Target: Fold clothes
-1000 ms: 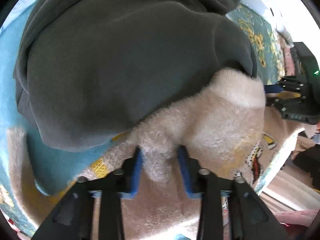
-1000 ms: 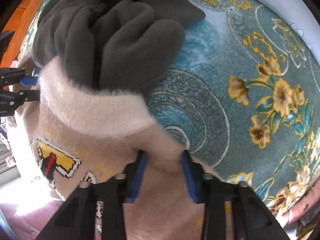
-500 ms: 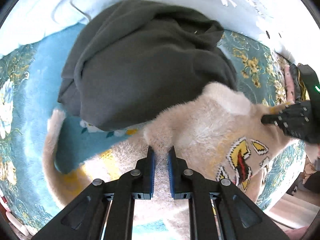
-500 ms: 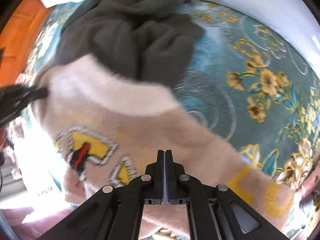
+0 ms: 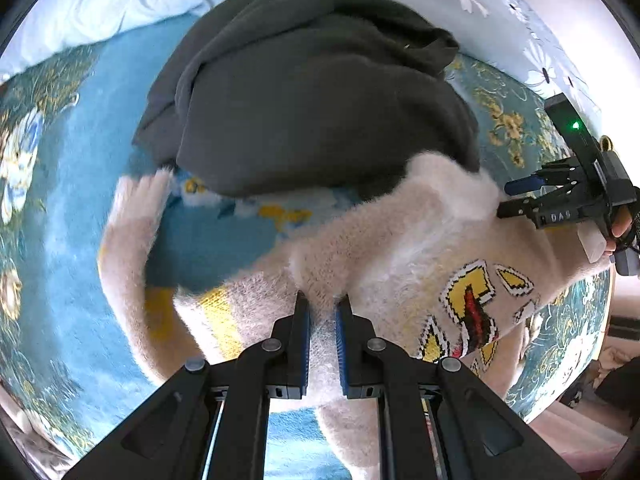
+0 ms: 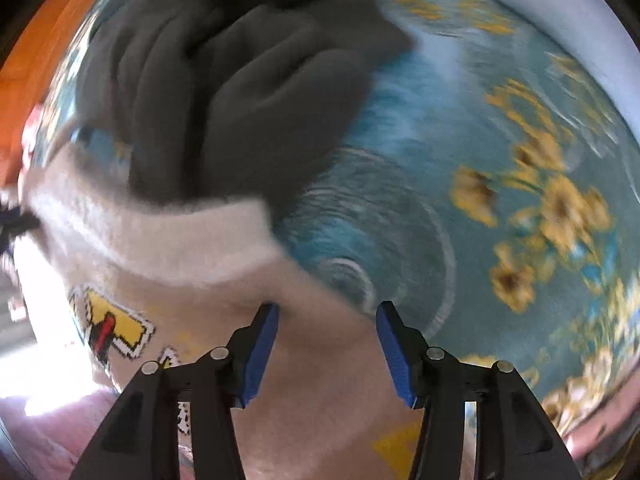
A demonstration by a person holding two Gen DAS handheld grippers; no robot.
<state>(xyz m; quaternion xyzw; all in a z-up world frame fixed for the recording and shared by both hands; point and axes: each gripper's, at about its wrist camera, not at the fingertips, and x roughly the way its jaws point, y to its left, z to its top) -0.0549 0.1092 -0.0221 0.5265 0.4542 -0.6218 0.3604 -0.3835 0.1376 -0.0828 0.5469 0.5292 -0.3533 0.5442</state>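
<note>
Folding has barely begun: my left gripper (image 5: 322, 316) pinches a tuft of the fluffy cream sweater with yellow graphic (image 5: 400, 248) spread across the teal floral blanket's (image 5: 60, 208) near edge; my right gripper (image 6: 326, 332) is opening, unclamped; the crumpled dark grey fleece garment (image 5: 312, 92) awaits

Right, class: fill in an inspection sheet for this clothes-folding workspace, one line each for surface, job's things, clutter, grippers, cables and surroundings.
Surface: teal floral blanket, white sheet beyond it.
Job's things: cream fuzzy sweater with yellow pattern; dark grey garment lying over its top edge.
Clutter: nothing seen.
Grippers: left gripper pinching a sweater fold; right gripper opening over the sweater, pads clear of it.
Cables: nothing seen.
Surroundings: orange wooden panel; bright floor, blurred.
</note>
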